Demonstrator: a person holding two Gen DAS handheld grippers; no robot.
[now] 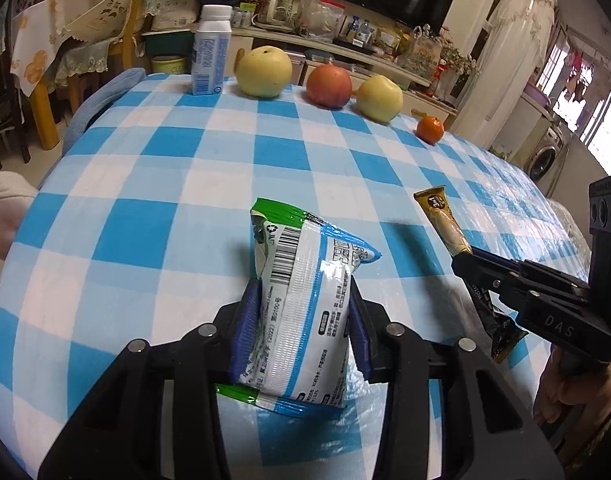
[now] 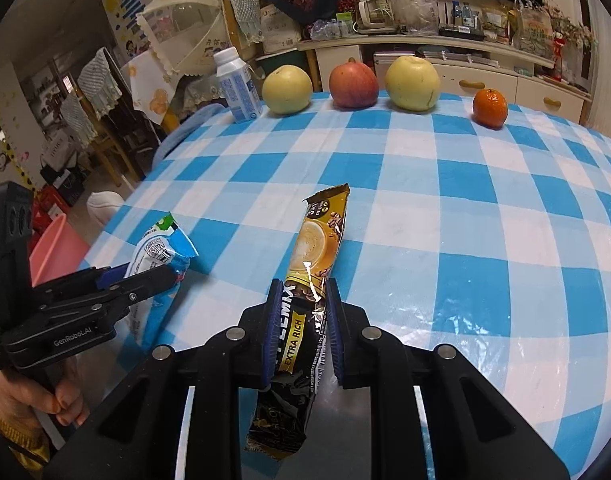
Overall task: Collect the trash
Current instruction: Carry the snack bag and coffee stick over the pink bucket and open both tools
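My left gripper (image 1: 303, 280) is shut on a white, blue and green snack wrapper (image 1: 305, 300), its blue pads pressing both sides, held just above the checked tablecloth (image 1: 165, 200). The same wrapper (image 2: 155, 256) and left gripper (image 2: 161, 276) show at the left of the right wrist view. My right gripper (image 2: 301, 292) is shut on a gold and black coffee sachet (image 2: 313, 264), lifted off the cloth and pointing away. In the left wrist view that sachet (image 1: 445, 220) sticks out of the right gripper (image 1: 463, 258) at the right.
Along the table's far edge stand a white and blue bottle (image 1: 209, 52), a yellow pear (image 1: 265, 72), a red apple (image 1: 329, 86), a second yellow fruit (image 1: 379, 98) and a small orange (image 1: 429, 130). A pink tub (image 2: 53, 248) sits on the floor left of the table.
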